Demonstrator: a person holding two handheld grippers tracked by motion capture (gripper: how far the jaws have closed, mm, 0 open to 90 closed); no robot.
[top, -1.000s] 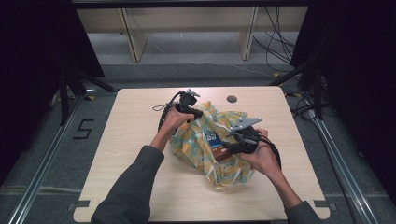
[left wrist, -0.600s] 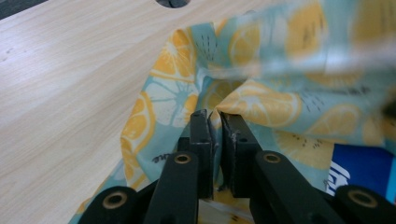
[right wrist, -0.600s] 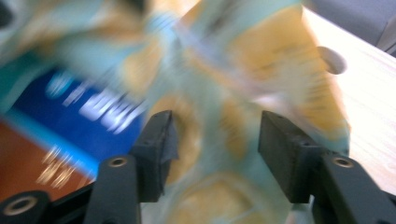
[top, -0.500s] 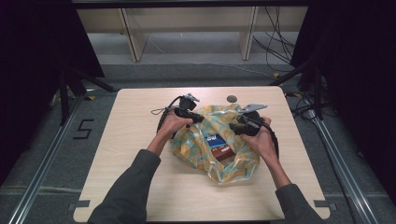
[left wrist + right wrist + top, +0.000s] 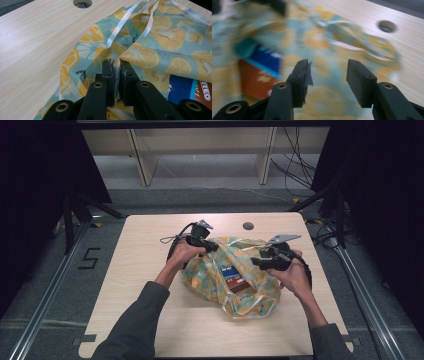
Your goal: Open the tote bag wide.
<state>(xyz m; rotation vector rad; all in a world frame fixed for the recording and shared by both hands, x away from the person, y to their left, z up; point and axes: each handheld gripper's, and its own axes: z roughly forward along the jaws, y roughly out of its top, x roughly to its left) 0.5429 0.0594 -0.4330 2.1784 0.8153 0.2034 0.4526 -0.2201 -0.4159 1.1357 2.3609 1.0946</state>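
A teal bag (image 5: pixel 227 280) printed with orange slices lies in the middle of the table, its mouth open. A blue and brown box (image 5: pixel 235 279) lies inside it. My left gripper (image 5: pixel 214 248) is shut on the bag's far left rim. In the left gripper view, its own jaws (image 5: pixel 116 68) pinch a fold of the bag's cloth (image 5: pixel 155 47), with the box (image 5: pixel 192 90) at the right. My right gripper (image 5: pixel 256 262) hovers over the bag's right side. Its jaws (image 5: pixel 328 68) are open and have just been opening, with nothing between them. Beyond them the bag (image 5: pixel 317 37) and box (image 5: pixel 259 62) are blurred.
The wooden table (image 5: pixel 150 250) has a round hole (image 5: pixel 248 226) near its far edge, beyond the bag. White ribbon drawstrings (image 5: pixel 130 20) trail from the bag's rim. Dark frames and cables stand on the floor around the table.
My right gripper has moved away from the person and slightly right, along the bag's right side. The left gripper has kept its grip on the rim.
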